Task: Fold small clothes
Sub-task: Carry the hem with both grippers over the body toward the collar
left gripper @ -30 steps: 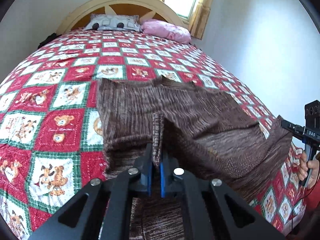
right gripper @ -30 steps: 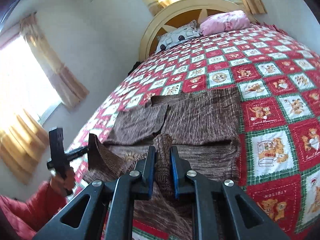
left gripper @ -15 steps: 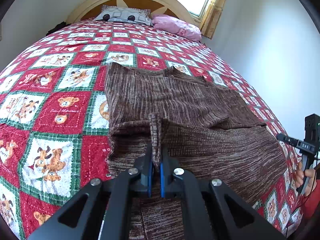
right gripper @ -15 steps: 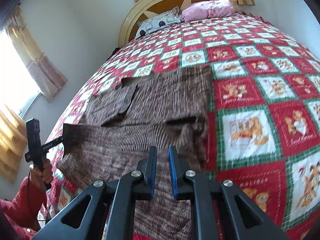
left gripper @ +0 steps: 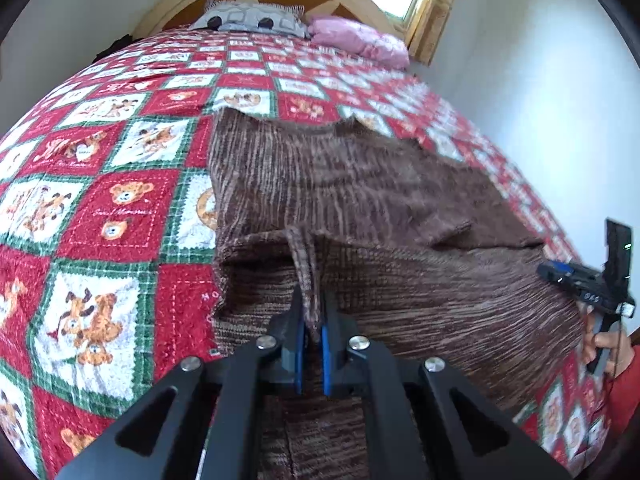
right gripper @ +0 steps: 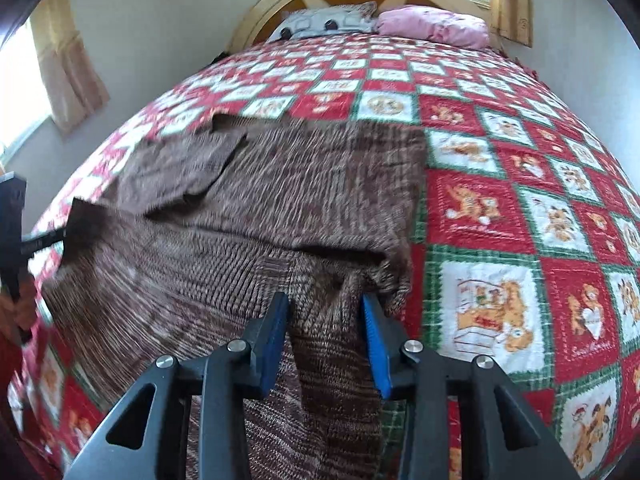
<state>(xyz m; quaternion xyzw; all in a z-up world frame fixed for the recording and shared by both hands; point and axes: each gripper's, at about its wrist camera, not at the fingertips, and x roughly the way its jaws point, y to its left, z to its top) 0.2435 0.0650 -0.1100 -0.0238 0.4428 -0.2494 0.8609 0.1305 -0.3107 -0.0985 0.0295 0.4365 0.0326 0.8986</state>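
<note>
The left gripper (left gripper: 311, 320), a black two-finger tool with blue pads, is clenched on a pinched-up ridge of the brown ribbed knit garment (left gripper: 360, 208). The fold of cloth rises straight ahead of its fingertips and runs down between the pads. Beyond that pinch the garment lies spread on the red, white and green patchwork quilt with teddy-bear squares (left gripper: 100, 216), with a folded-over layer whose edge crosses just ahead of the tips. The bare quilt stretches to the left of the tool, and the garment extends to its right as far as the right gripper (left gripper: 560, 272), seen there at the cloth's far edge with a hand (left gripper: 600, 344) on its handle.

From the right wrist view, the right gripper (right gripper: 326, 316) is opening its jaws. A raised strip of the same brown garment (right gripper: 280, 200) still sits between the blue pads (right gripper: 374, 332), but the pads stand apart from it on both sides, so the cloth is released rather than pinched. The garment fills the area ahead and to the left of this tool; the quilt (right gripper: 520, 208) lies bare to its right. At the far left the left gripper (right gripper: 44, 240) pinches a dark corner of the knit.

Far ahead of both tools, a grey patterned pillow (right gripper: 324, 24) and a pink pillow (right gripper: 436, 26) rest against the curved cream wooden headboard (right gripper: 256, 28).
</note>
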